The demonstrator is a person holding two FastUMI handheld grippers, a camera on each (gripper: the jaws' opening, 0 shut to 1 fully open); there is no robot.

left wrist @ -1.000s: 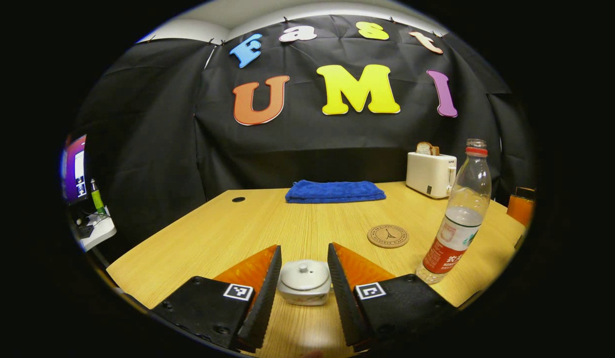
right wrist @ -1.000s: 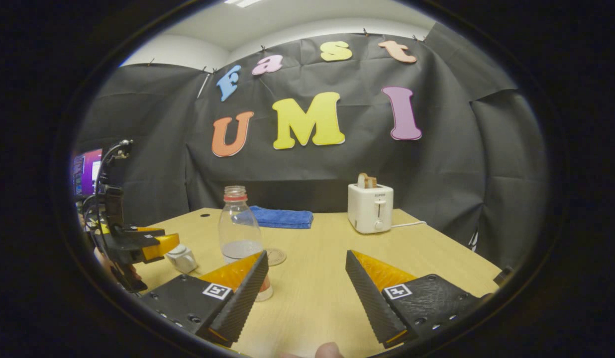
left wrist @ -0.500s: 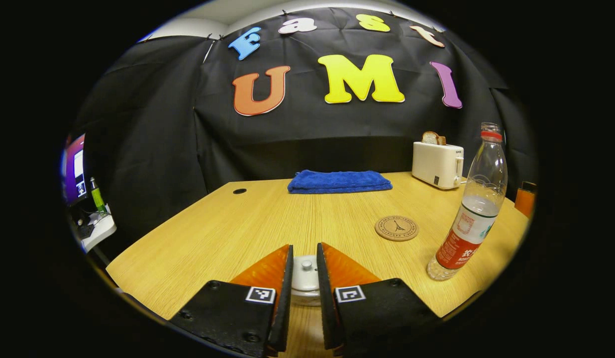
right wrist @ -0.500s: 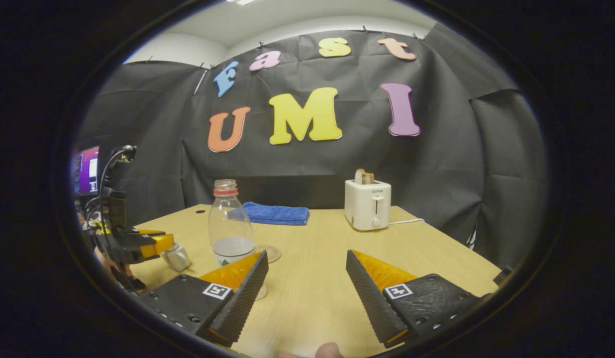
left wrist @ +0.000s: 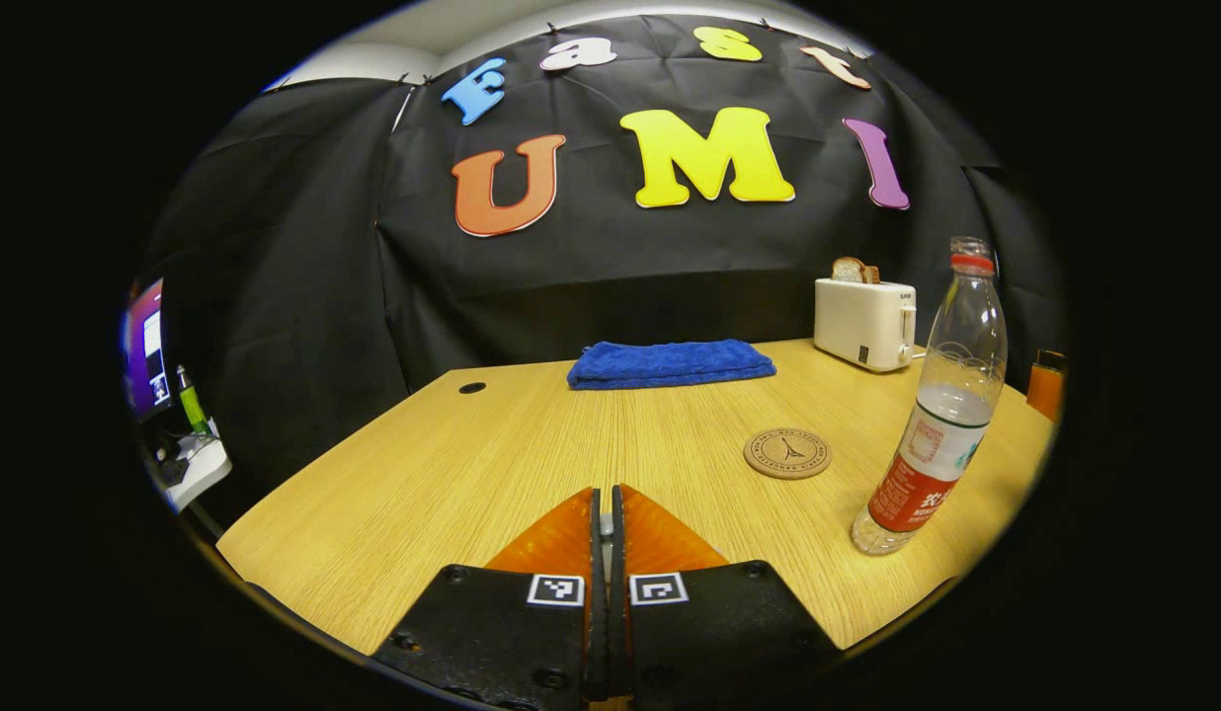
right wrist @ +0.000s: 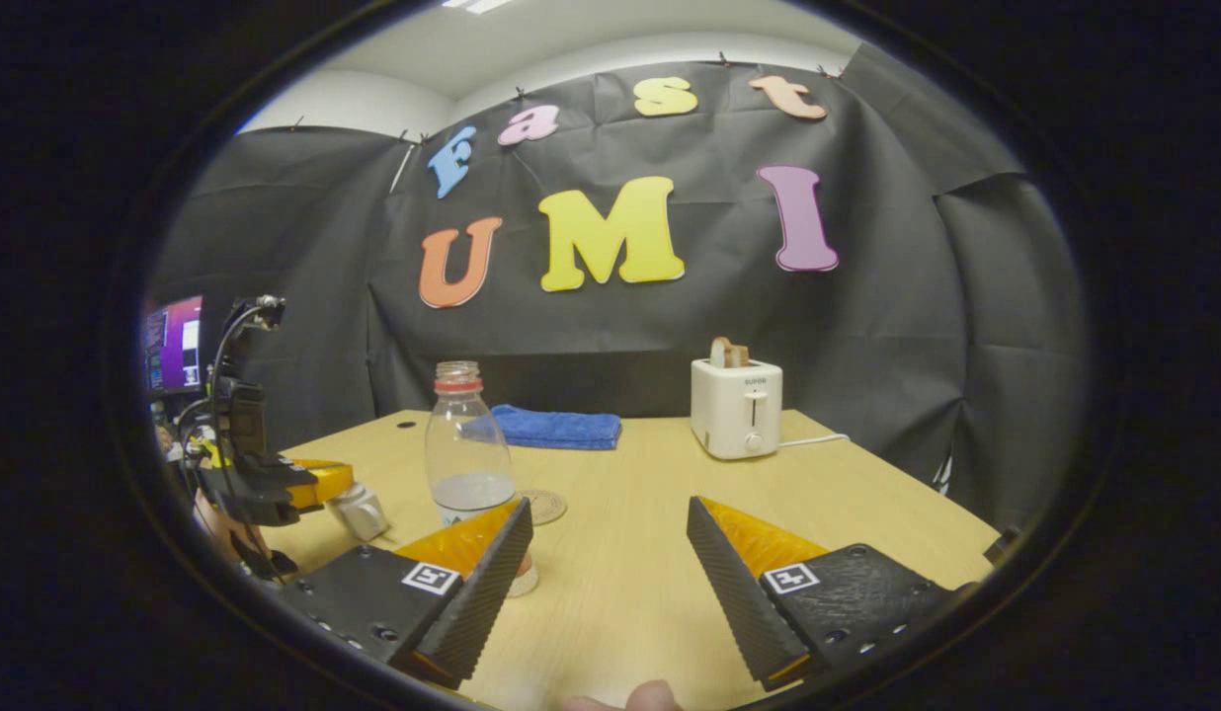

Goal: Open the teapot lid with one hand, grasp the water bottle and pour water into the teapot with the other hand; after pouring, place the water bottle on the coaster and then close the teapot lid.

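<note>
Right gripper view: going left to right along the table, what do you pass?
Left hand-held gripper → teapot → water bottle → coaster → blue towel → toaster.

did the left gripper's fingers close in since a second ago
Yes. The left gripper has drawn its fingers together over the teapot lid, hiding the teapot; a second ago they flanked it wide apart.
</note>
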